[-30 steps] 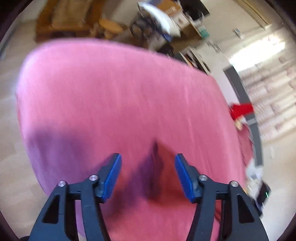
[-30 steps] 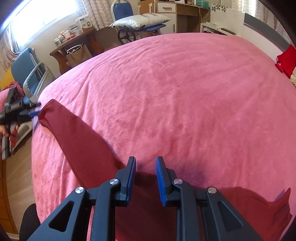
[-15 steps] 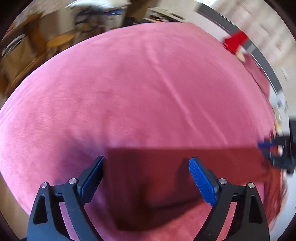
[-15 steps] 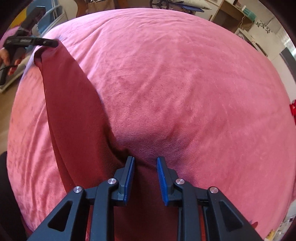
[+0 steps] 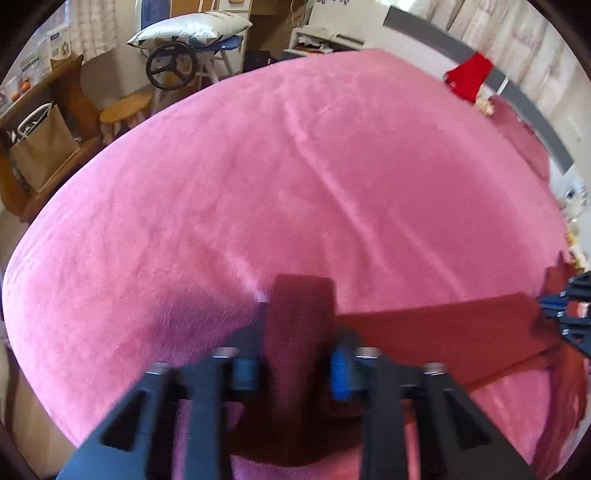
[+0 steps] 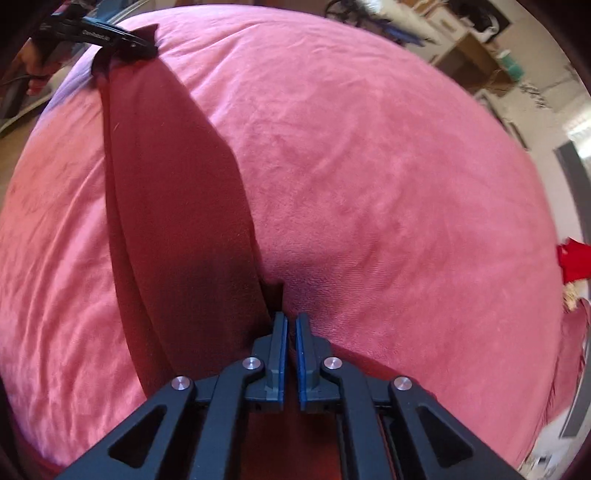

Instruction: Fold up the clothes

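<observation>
A dark red garment (image 5: 443,332) lies stretched along the near edge of a bed covered in a pink blanket (image 5: 295,166). My left gripper (image 5: 293,373) is shut on one end of the garment, which sticks up between its blue pads. My right gripper (image 6: 290,332) is shut on the other end; it also shows at the right edge of the left wrist view (image 5: 569,310). In the right wrist view the garment (image 6: 177,192) runs as a long band up to the left gripper (image 6: 110,37) at top left.
A bright red item (image 5: 469,79) lies at the far right corner of the bed, also in the right wrist view (image 6: 574,258). Beyond the bed stand a wooden stool (image 5: 125,110), a chair with a pillow (image 5: 192,27), a brown bag (image 5: 37,144) and desks.
My left gripper has gone from open over the garment end to shut on it. The right gripper stays shut on its end, and the garment now runs taut between both.
</observation>
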Demonstrator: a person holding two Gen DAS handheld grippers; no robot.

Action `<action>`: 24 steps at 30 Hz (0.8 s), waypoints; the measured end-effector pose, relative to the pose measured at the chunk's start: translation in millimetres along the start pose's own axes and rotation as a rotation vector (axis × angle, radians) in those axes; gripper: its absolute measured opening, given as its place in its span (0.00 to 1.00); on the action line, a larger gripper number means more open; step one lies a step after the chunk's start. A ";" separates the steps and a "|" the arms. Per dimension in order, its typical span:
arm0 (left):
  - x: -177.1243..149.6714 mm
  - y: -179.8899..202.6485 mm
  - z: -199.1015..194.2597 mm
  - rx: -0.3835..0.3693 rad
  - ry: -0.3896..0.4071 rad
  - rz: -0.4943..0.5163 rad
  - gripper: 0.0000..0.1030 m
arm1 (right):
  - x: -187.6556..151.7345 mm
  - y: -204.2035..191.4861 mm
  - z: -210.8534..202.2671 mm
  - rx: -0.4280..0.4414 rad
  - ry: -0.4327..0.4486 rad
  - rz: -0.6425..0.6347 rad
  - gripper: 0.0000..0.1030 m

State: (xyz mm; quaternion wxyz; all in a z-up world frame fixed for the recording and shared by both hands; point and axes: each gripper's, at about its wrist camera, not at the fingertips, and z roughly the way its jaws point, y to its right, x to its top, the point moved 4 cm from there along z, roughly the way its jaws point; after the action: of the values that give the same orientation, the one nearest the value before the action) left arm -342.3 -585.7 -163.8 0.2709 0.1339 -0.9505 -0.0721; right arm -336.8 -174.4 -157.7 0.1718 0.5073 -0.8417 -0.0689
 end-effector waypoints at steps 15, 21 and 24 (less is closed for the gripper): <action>-3.0 -51.7 -1.9 0.090 0.095 -0.226 0.26 | -16.2 88.0 0.3 0.190 0.322 0.723 0.22; -4.5 -117.0 -44.0 0.207 0.164 -0.448 0.35 | -94.3 100.8 -53.0 0.114 0.436 0.848 0.23; -11.6 -94.5 -64.9 0.219 0.204 -0.363 0.36 | -153.5 77.4 -55.9 0.064 0.335 0.871 0.23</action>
State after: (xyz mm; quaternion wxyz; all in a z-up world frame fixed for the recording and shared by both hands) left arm -277.8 -676.6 -134.7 0.3321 0.3377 -0.8807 -0.0020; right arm -315.5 0.4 -116.8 0.3028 0.1160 -0.9385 0.1184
